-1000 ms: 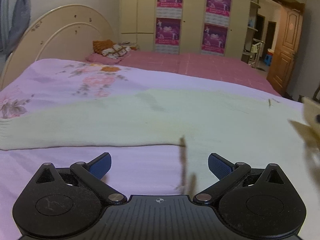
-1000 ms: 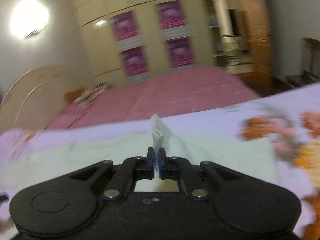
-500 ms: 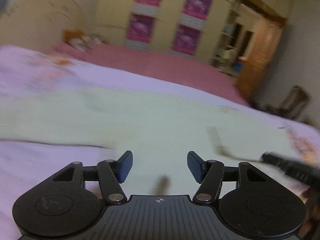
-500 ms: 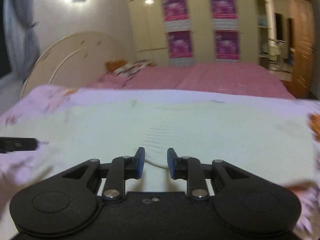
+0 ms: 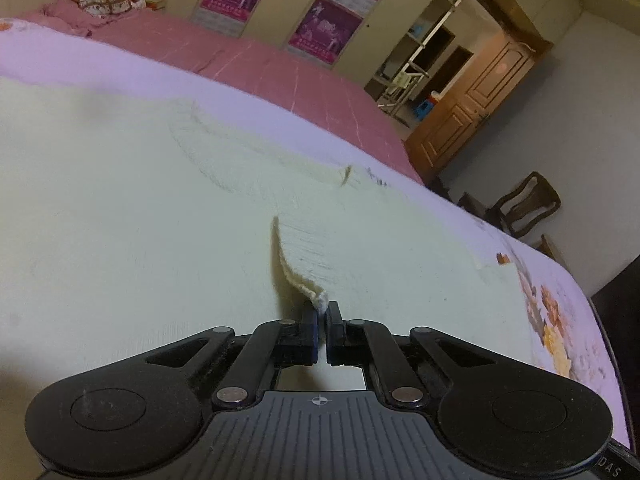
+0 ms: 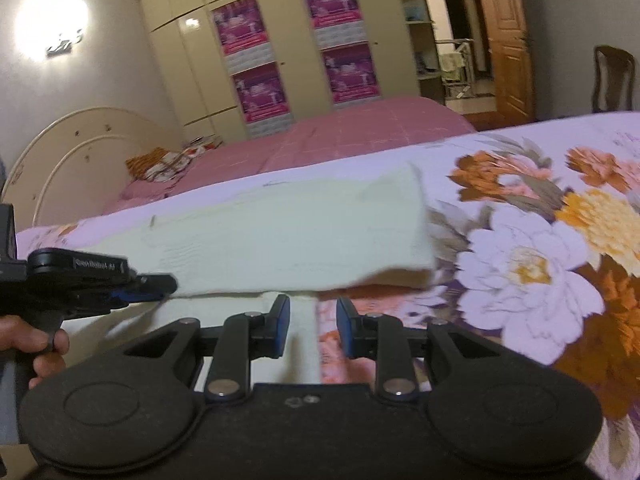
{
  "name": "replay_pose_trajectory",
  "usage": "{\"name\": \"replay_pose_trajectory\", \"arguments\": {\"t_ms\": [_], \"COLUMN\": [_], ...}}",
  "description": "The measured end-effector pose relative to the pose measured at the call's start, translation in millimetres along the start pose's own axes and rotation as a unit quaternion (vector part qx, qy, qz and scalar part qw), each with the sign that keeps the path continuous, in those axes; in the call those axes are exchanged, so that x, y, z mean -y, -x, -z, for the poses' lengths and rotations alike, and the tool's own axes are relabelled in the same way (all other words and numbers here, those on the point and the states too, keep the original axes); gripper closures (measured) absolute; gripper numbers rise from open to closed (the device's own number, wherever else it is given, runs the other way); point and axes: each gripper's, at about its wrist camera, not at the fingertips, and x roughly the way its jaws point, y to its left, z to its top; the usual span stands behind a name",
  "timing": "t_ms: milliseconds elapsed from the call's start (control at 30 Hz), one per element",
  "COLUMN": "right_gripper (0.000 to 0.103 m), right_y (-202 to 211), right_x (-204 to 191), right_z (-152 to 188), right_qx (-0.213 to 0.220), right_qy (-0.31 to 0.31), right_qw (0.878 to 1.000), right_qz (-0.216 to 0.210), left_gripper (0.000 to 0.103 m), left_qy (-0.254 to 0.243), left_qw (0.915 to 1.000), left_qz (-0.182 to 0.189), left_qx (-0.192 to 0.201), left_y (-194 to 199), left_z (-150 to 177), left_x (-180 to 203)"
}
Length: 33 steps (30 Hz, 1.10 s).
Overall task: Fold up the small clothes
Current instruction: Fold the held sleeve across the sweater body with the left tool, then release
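The left gripper (image 5: 322, 312) has just clamped the pale knitted garment's (image 5: 160, 216) near edge, while the right gripper (image 6: 310, 318), now apart, has let go, readying the next fold.

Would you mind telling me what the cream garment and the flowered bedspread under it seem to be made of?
The cream garment looks like soft knitted yarn, perhaps wool or acrylic: ribbed stitch rows show near the pinched edge, with a matte surface. The flowered lilac bedspread looks like smooth printed woven cloth, likely cotton or polyester; flat printed blooms, and no texture is visible.
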Motion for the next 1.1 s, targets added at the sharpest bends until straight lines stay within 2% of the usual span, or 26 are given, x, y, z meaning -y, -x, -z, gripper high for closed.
{"name": "replay_pose_trajectory", "arguments": {"t_ms": [100,167,267,500,667,833,933,1000,1100], "right_gripper": [0.074,0.067,0.063,0.062,0.06,0.06,0.067,0.083,0.098], "right_y": [-5,-10,-19,-46,-57,-72,-80,-84,-88], "right_x": [5,5,3,-5,1,17,25,26,26], "right_z": [-2,-3,-4,-2,-6,-8,-7,-6,-5], "right_qx": [-0.002,-0.002,-0.005,-0.026,-0.031,-0.035,-0.037,-0.04,-0.046], "right_qy": [-0.017,-0.03,-0.048,-0.104,-0.144,-0.217,-0.245,-0.243,-0.23], "right_qw": [1.0,0.999,0.998,0.992,0.985,0.971,0.965,0.966,0.97], "right_qz": [-0.006,-0.014,-0.033,-0.071,-0.087,-0.098,-0.091,-0.082,-0.069], "left_gripper": [0.1,0.1,0.1,0.1,0.1,0.1,0.1,0.1,0.1], "left_qy": [-0.021,-0.017,-0.018,0.012,0.017,0.018,0.023,0.025,0.024], "left_qw": [0.9989,0.9978,0.9959,0.9922,0.9921,0.9929,0.9931,0.9933,0.9933], "left_qz": [-0.008,-0.016,-0.042,-0.084,-0.09,-0.089,-0.088,-0.086,-0.085], "left_qx": [0.041,0.062,0.079,0.091,0.086,0.077,0.074,0.074,0.074], "left_y": [22,40,61,82,78,78,74,73,75], "left_z": [-10,-20,-31,-35,-30,-23,-19,-17,-13], "left_x": [-4,-16,-41,-99,-118,-133,-141,-145,-143]}}
